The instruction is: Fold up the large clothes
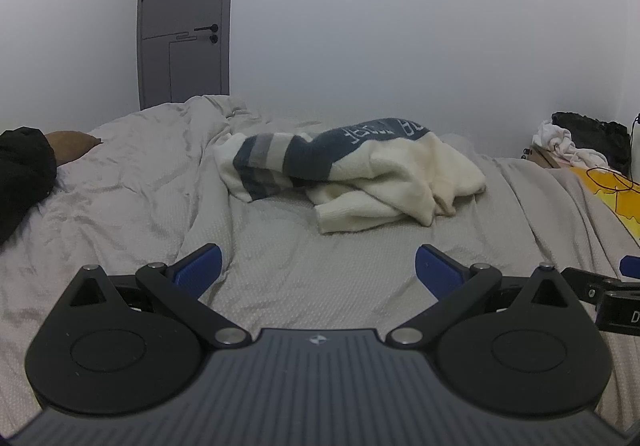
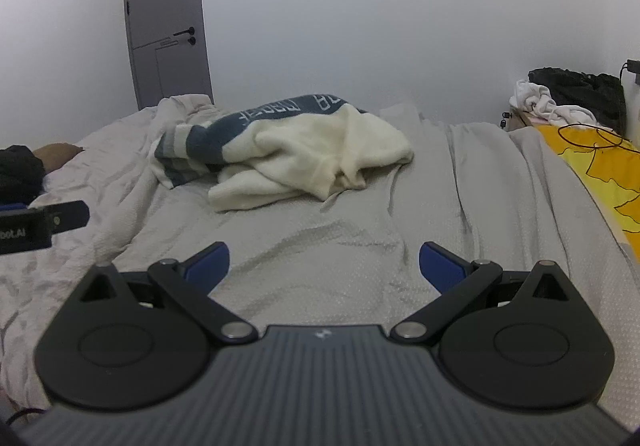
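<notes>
A crumpled cream-and-navy knitted sweater [image 1: 352, 170] lies mid-frame on the grey textured bedspread [image 1: 304, 286], untouched. Both blue-padded grippers, the left gripper [image 1: 318, 266] and the right gripper [image 2: 324, 264], hover low in the frame with fingers spread wide, holding nothing, well short of it.

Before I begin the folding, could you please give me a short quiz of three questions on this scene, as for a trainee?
1. True or false: the cream and dark blue knitted sweater lies flat and spread out on the grey bed cover.
2. Which gripper holds cloth? A) left gripper B) right gripper C) neither
3. Fill in: the grey door stands at the far ____ of the room.

Key: 1 false, it lies crumpled; 2 C, both are open and hold nothing; 3 left.
</notes>
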